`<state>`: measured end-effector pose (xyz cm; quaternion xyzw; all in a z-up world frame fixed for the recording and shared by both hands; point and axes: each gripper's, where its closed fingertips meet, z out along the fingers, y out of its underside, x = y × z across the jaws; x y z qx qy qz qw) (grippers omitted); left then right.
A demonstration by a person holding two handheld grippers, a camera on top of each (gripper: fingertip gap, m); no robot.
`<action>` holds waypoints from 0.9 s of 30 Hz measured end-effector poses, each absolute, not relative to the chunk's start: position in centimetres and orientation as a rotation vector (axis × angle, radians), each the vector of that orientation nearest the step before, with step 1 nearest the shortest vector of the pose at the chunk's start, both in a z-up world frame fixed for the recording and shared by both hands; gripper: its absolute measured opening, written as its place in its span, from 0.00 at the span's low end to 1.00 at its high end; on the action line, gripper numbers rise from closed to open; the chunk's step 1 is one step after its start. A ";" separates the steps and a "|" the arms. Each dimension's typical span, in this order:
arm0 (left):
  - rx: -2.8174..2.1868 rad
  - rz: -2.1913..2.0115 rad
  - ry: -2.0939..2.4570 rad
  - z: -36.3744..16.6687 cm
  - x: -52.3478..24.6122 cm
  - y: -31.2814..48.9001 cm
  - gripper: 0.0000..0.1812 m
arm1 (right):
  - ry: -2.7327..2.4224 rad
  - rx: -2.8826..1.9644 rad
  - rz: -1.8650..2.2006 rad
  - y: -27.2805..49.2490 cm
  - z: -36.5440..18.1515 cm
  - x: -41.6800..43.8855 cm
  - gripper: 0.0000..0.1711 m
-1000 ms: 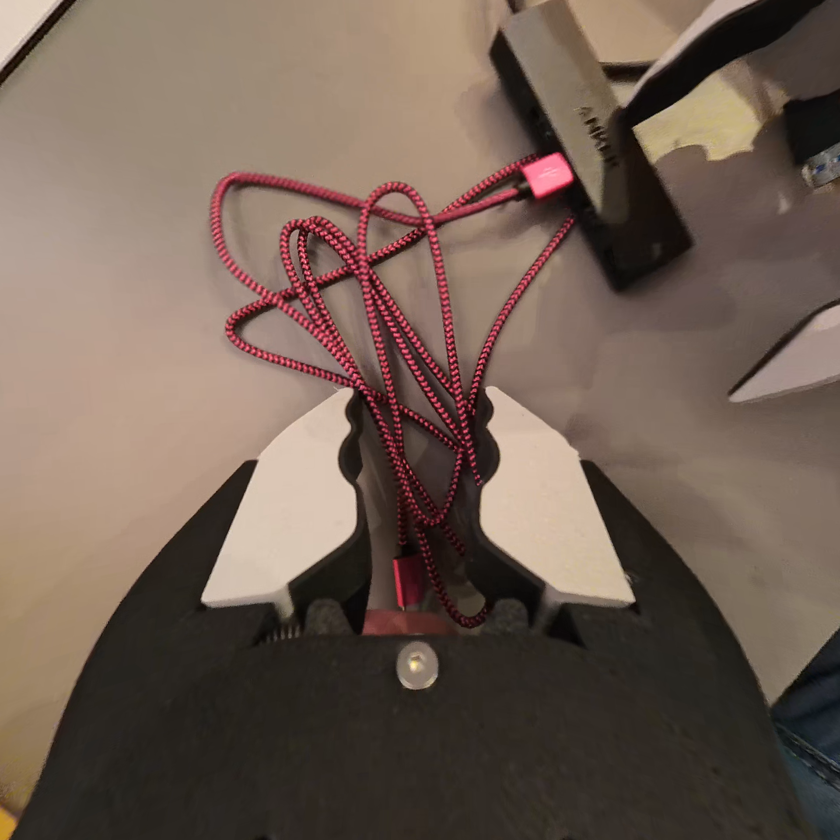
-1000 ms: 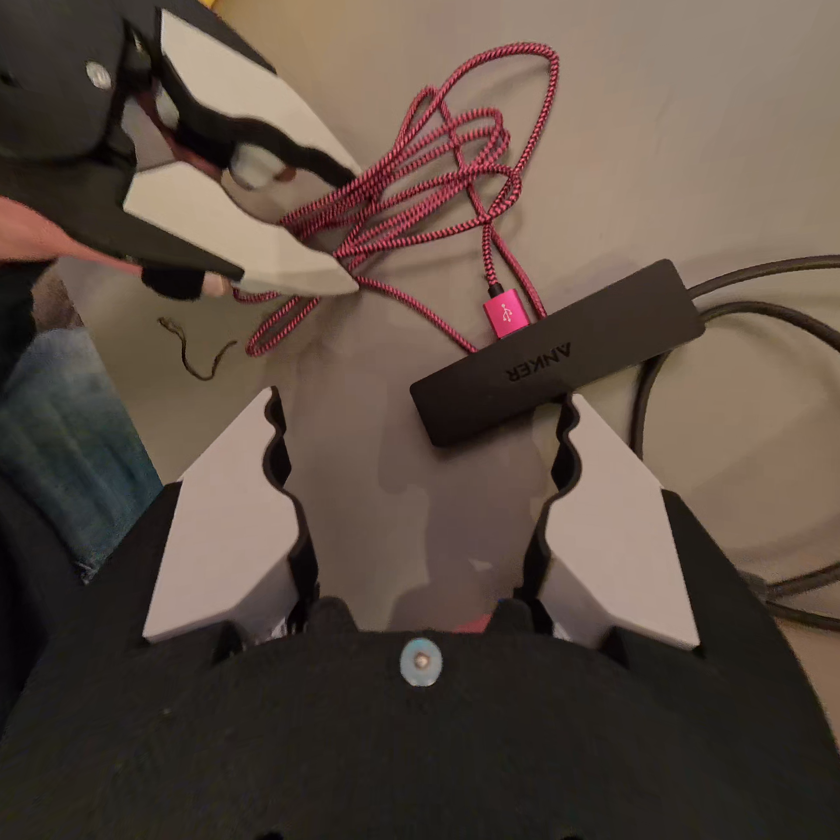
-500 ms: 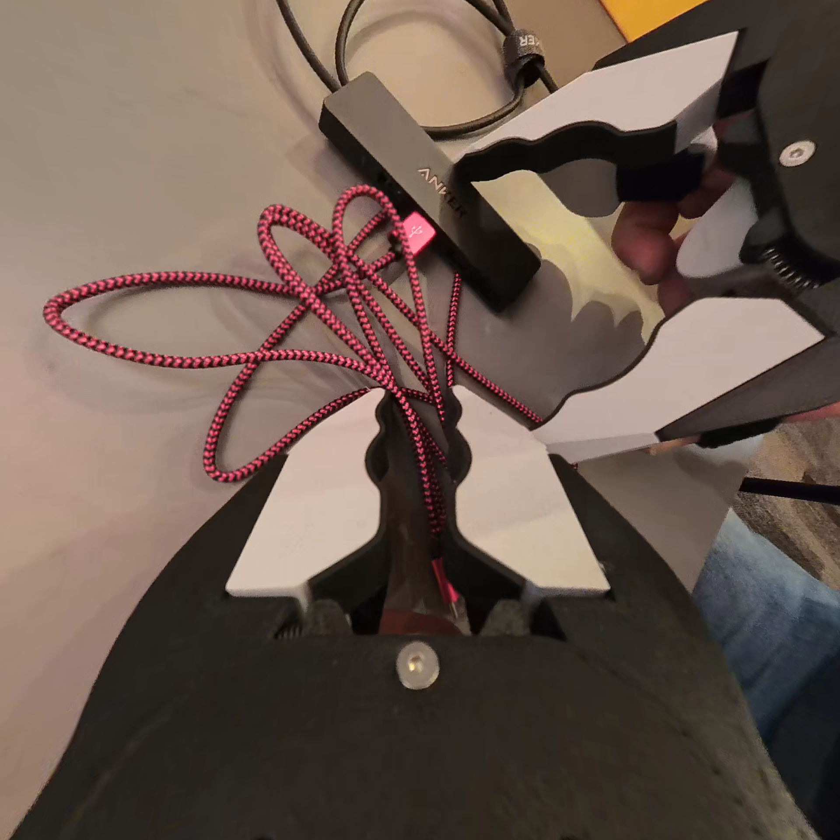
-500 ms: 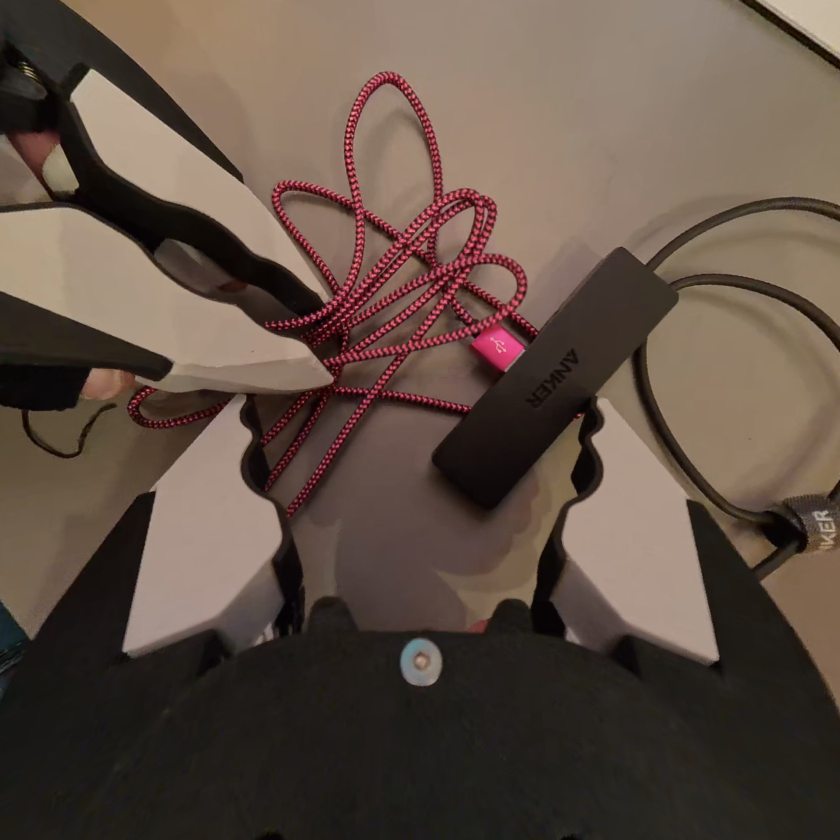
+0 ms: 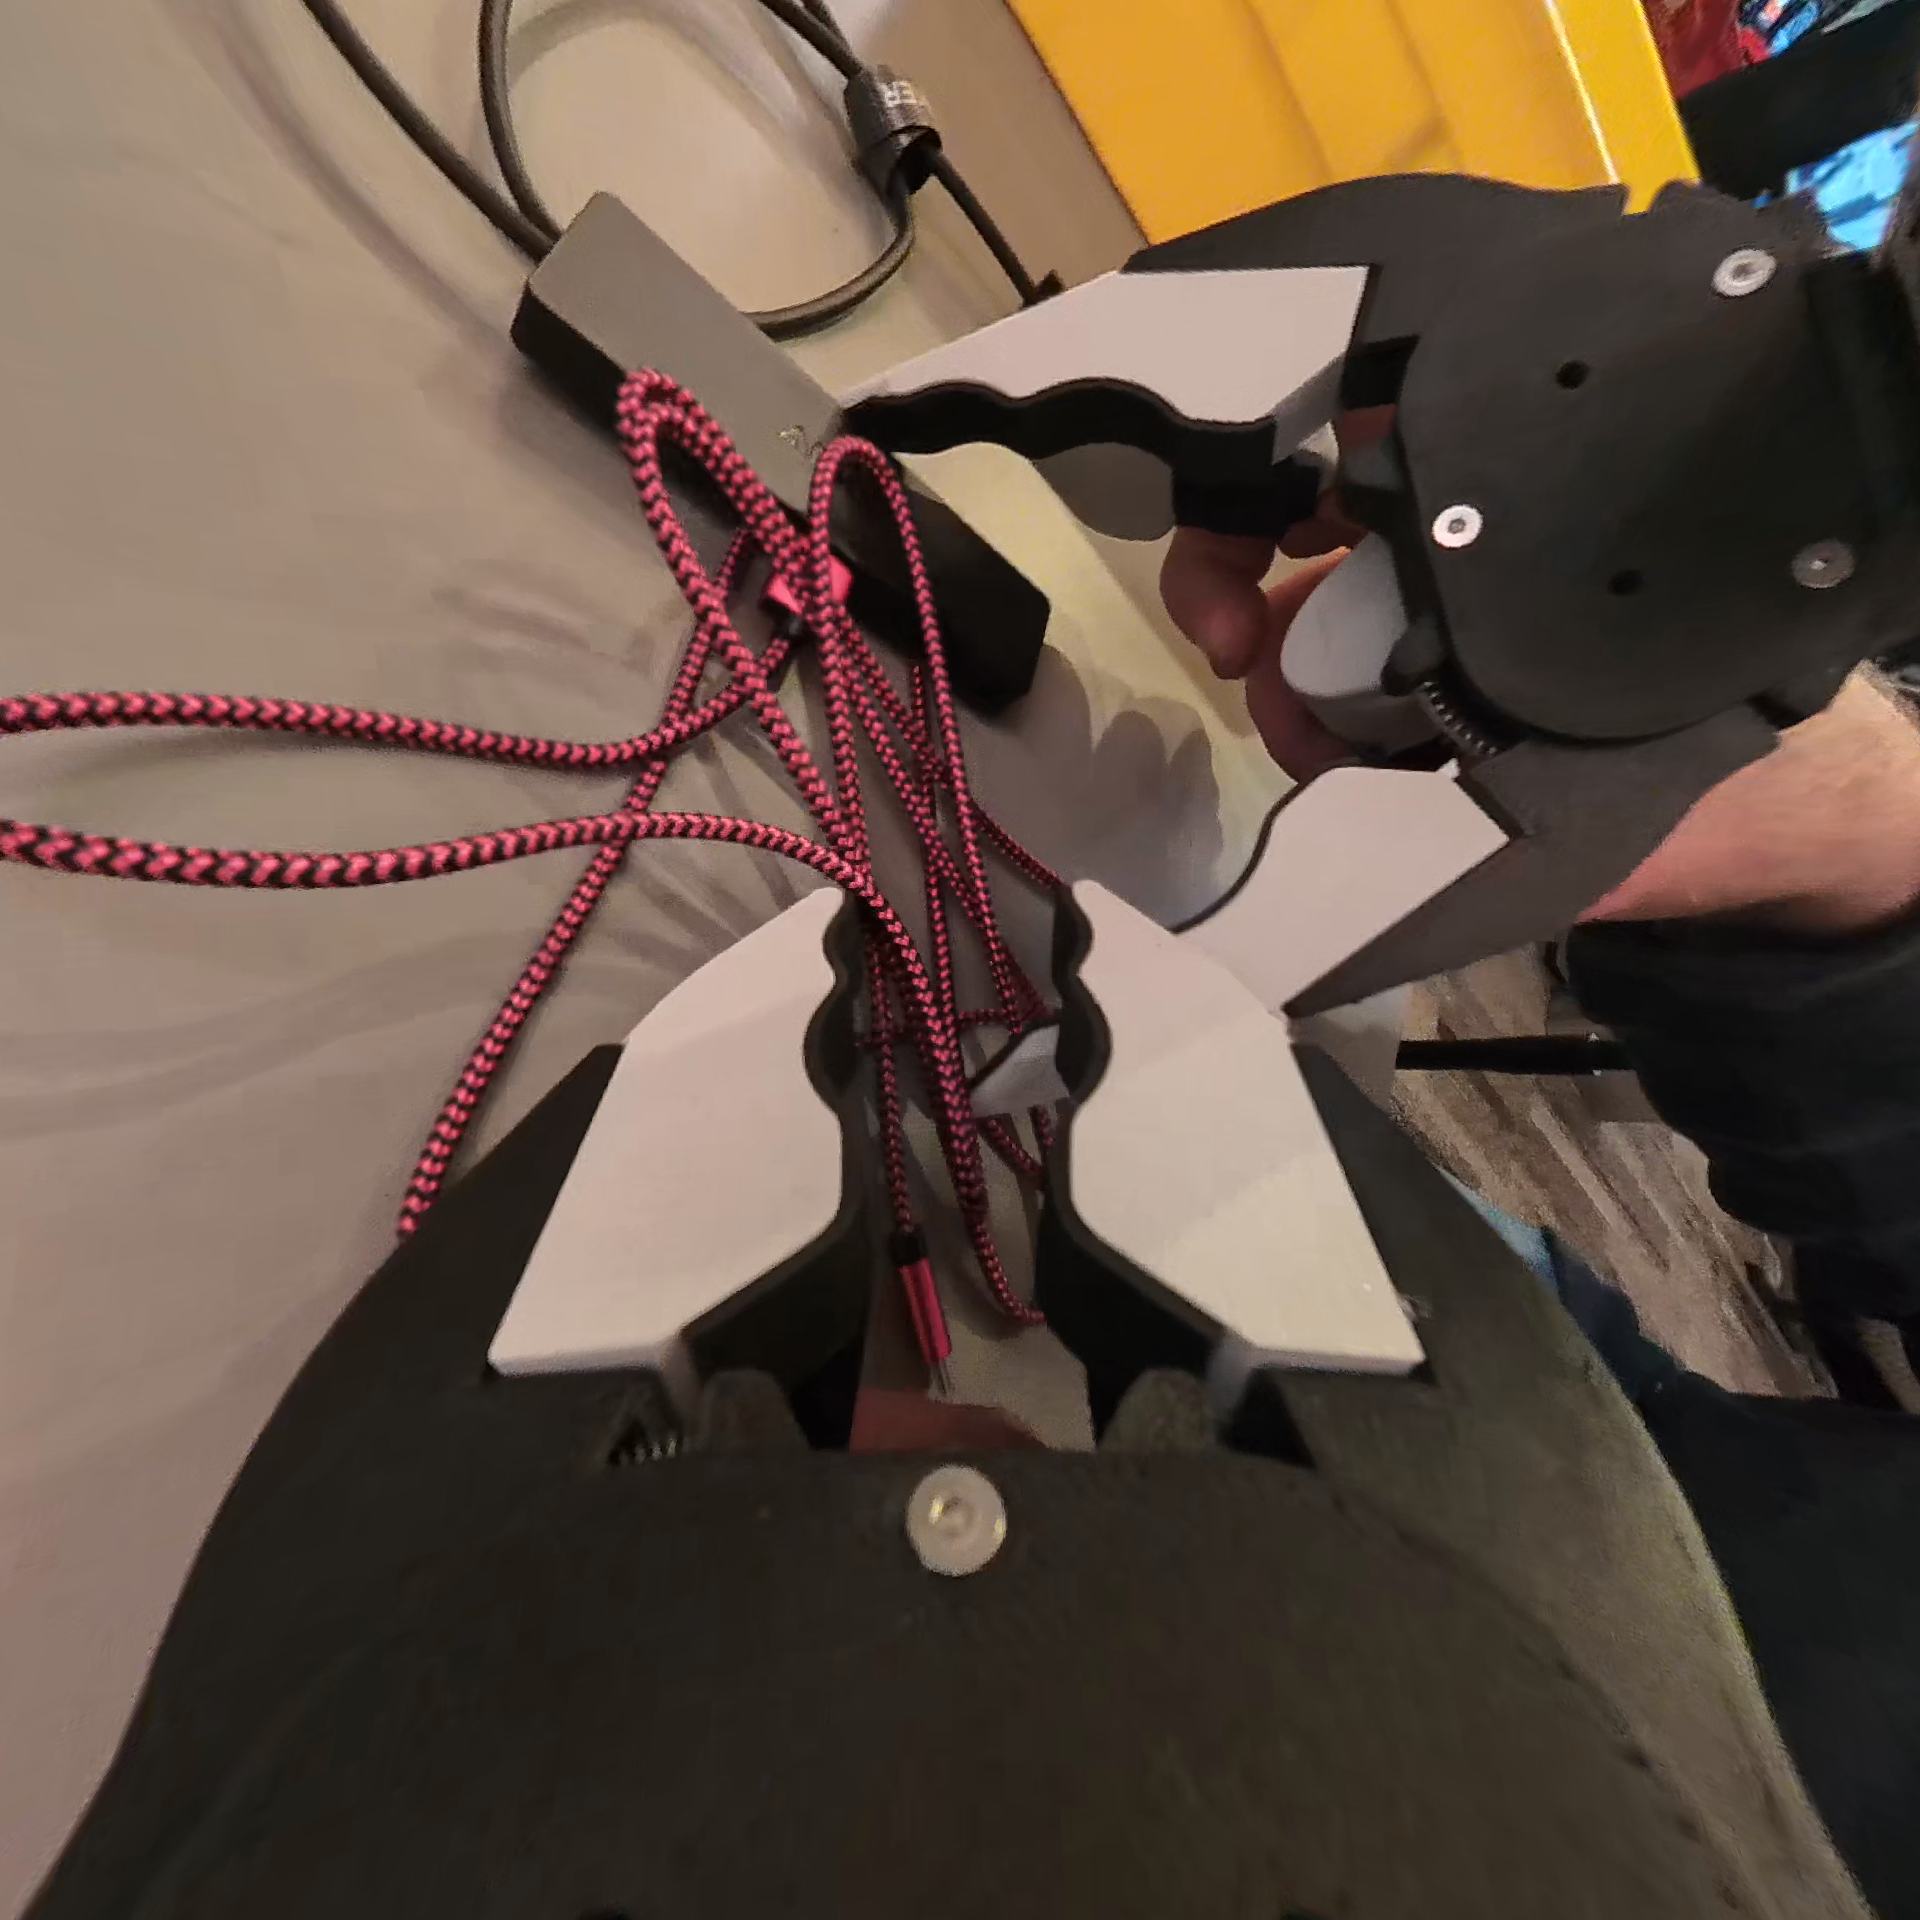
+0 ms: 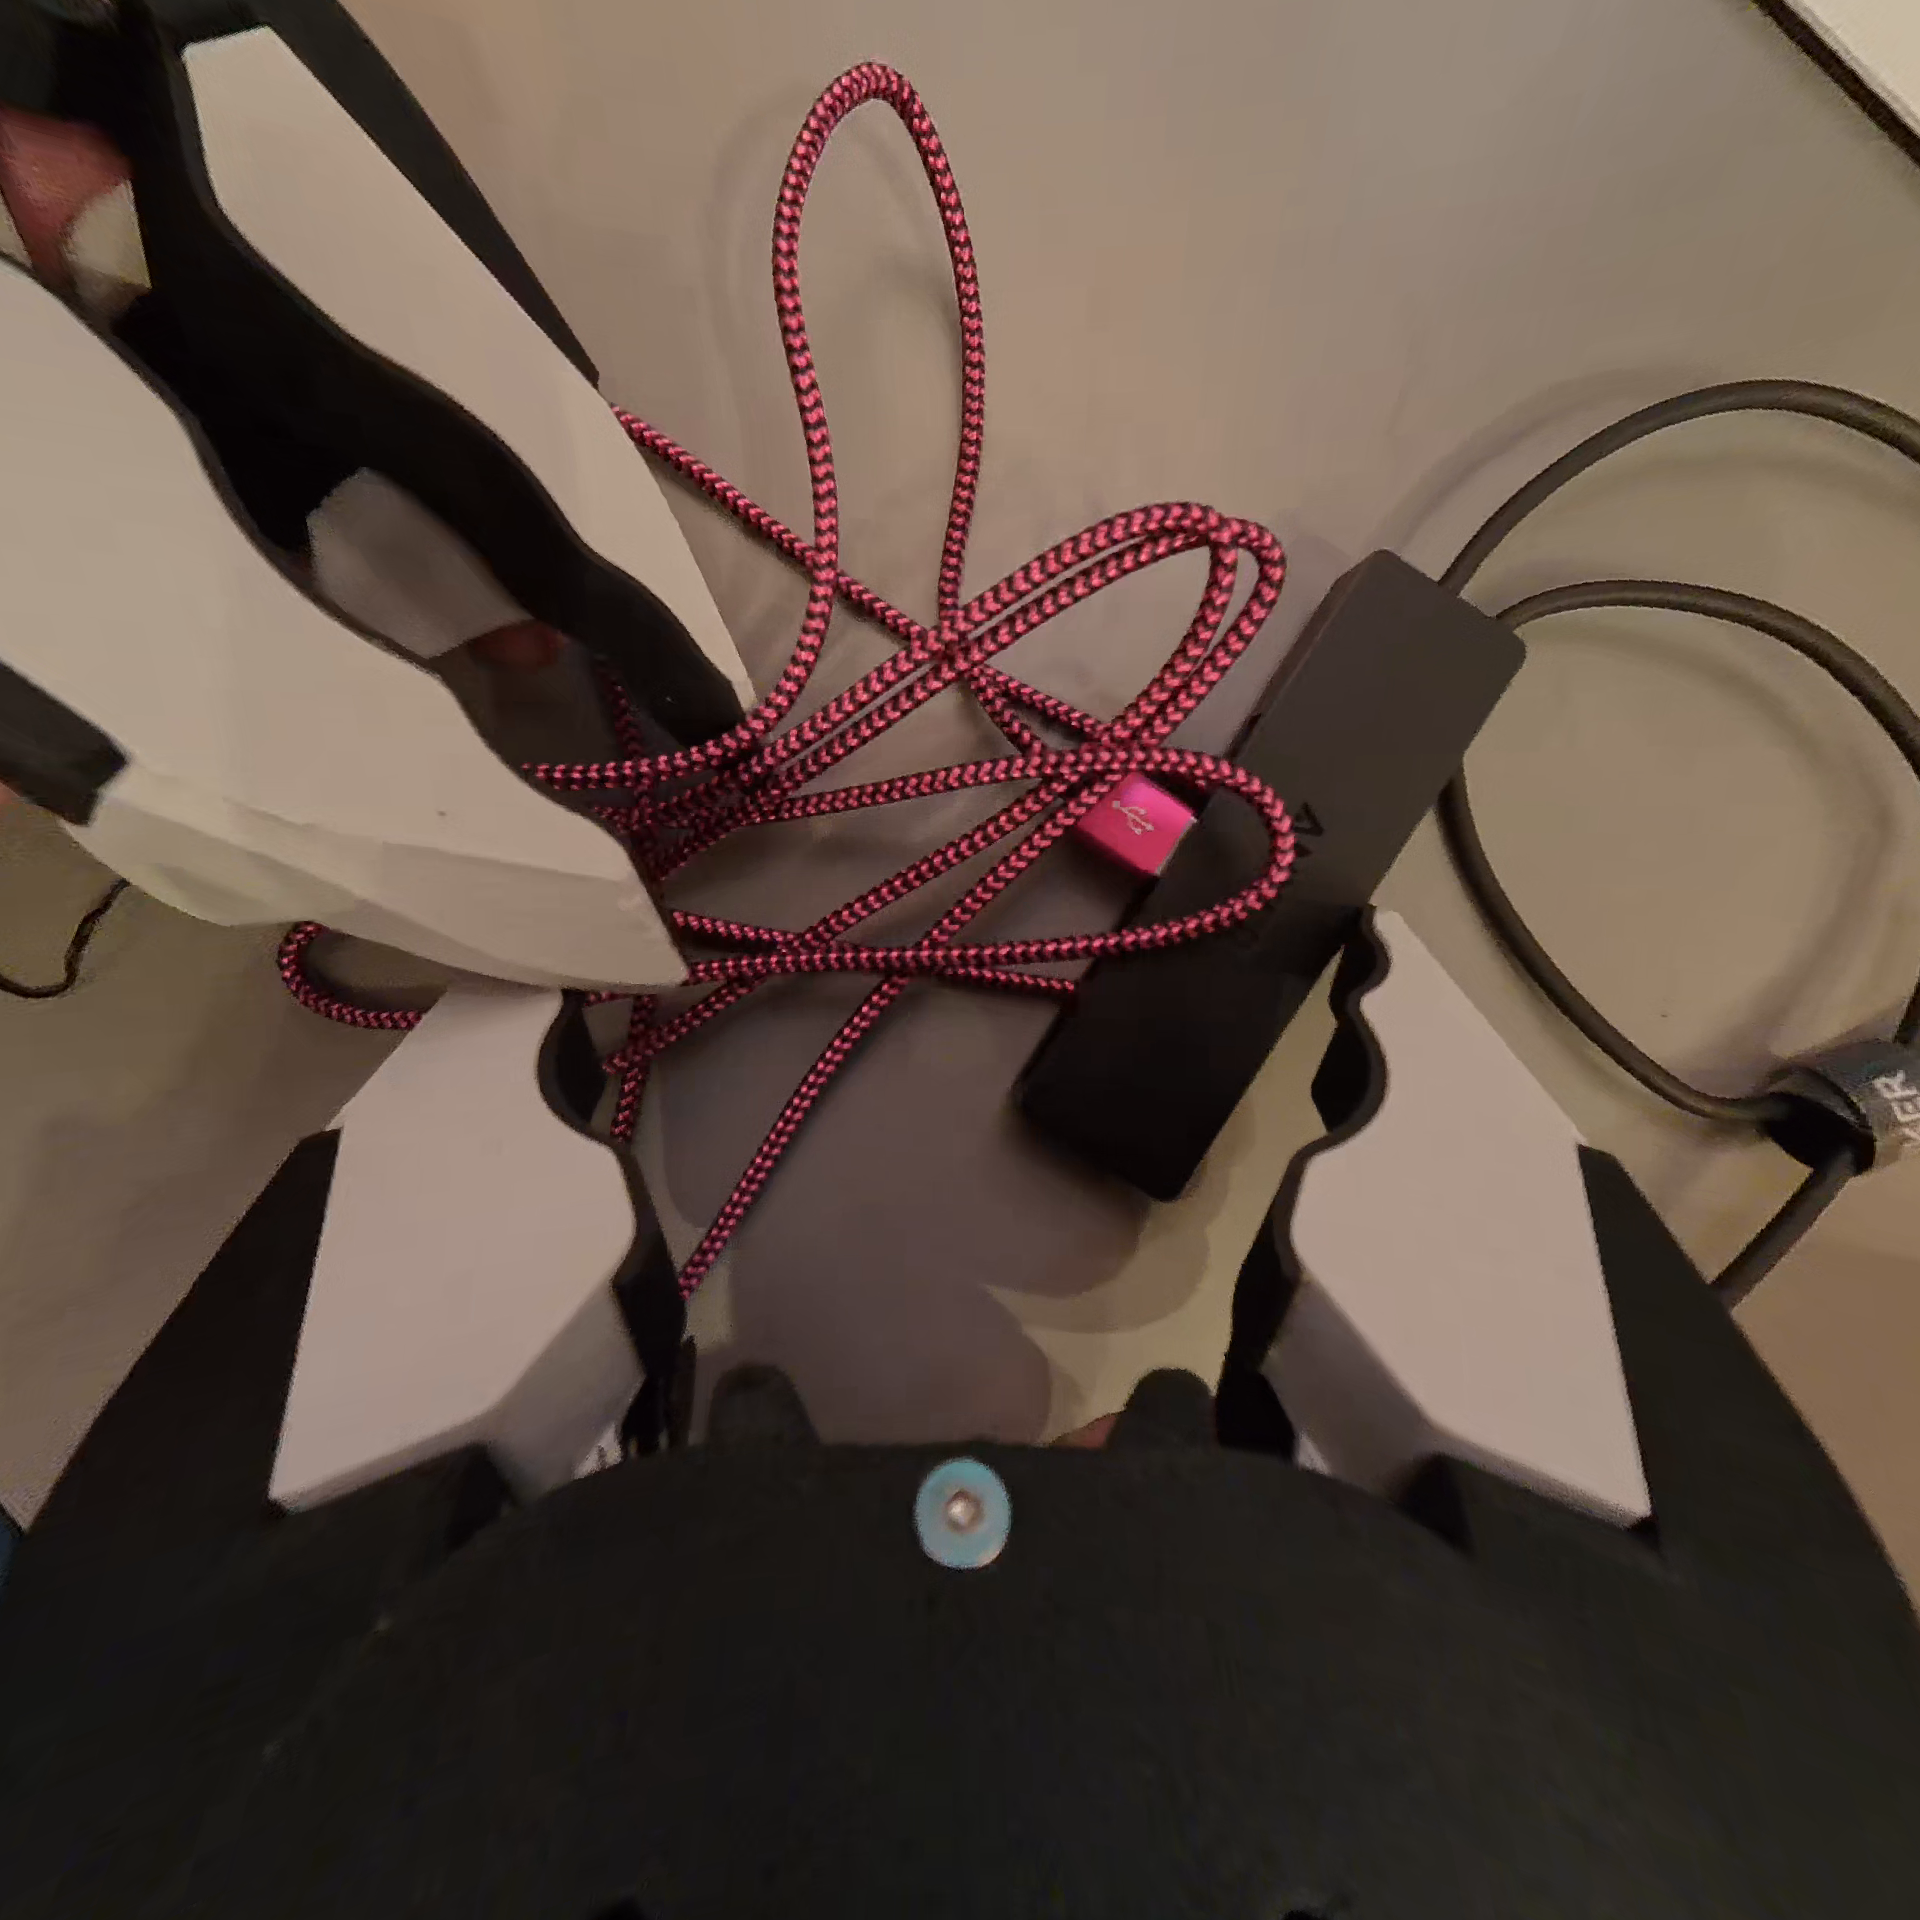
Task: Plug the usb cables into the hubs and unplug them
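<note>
the left tongs [image 5: 951,935] are partly closed, with several strands of the pink and black cable [image 5: 312,717] running between the two sides. i cannot tell if they squeeze the strands or just sit around them. a small pink end of the cable [image 5: 925,1311] hangs deep inside the tongs.

the right tongs [image 6: 956,997] are wide apart and hold nothing. one side is right beside the black hub [image 6: 1268,862], which lies flat on the grey bench [image 6: 1351,260].

the big pink plug [image 6: 1135,823] is pushed into the side of the hub. one loop of the cable lies over the top of the hub, and the rest is a tangled pile next to it. the loops get in the way of the plug.

a thick black cord [image 6: 1538,914] curls on the bench behind the hub, with a strap [image 6: 1860,1112] wrapped around it. something yellow [image 5: 1299,104] stands past the bench edge.
</note>
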<state>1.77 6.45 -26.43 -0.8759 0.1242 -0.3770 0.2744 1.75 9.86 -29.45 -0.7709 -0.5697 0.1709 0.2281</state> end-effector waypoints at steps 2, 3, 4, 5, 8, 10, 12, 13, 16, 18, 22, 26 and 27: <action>-2.347 -1.036 0.371 -26.1 1.7 6.4 0.19 | -1.559 -2.114 0.477 10.1 -29.3 1.9 0.77; -2.330 -1.074 0.384 -25.6 1.7 6.4 0.19 | -1.552 -2.111 0.480 10.3 -29.2 2.0 0.74; -2.303 -1.144 0.407 -25.1 1.9 6.1 0.23 | -1.548 -2.109 0.482 10.5 -29.2 2.1 0.71; -2.292 -1.200 0.428 -24.7 2.1 5.8 0.25 | -1.544 -2.108 0.483 10.7 -29.1 2.2 0.68; -2.281 -1.214 0.489 -24.5 2.1 5.4 0.28 | -1.510 -2.107 0.481 11.5 -28.8 2.4 0.57; -2.253 -1.204 0.503 -24.1 2.4 5.5 0.28 | -1.491 -2.097 0.490 11.8 -28.6 2.4 0.46; -2.269 -1.171 0.549 -24.4 2.7 5.3 0.31 | -1.484 -2.080 0.505 11.9 -28.5 2.1 0.40; -2.272 -1.148 0.560 -24.5 2.8 5.4 0.32 | -1.479 -2.080 0.508 12.0 -28.5 2.1 0.37; -2.291 -1.097 0.586 -24.8 3.0 5.5 0.34 | -1.462 -2.086 0.517 12.5 -28.4 2.2 0.30; -2.274 -1.070 0.579 -24.5 2.8 5.8 0.34 | -1.447 -2.086 0.537 12.7 -28.3 2.3 0.29; -2.248 -1.011 0.550 -24.1 1.9 6.0 0.35 | -1.433 -2.082 0.572 12.8 -28.3 2.4 0.27; -2.210 -0.935 0.477 -23.3 0.2 6.2 0.33 | -1.395 -2.091 0.625 12.9 -28.1 2.5 0.27; -2.208 -0.901 0.468 -23.2 -0.3 6.2 0.33 | -1.390 -2.088 0.624 13.0 -28.0 2.7 0.27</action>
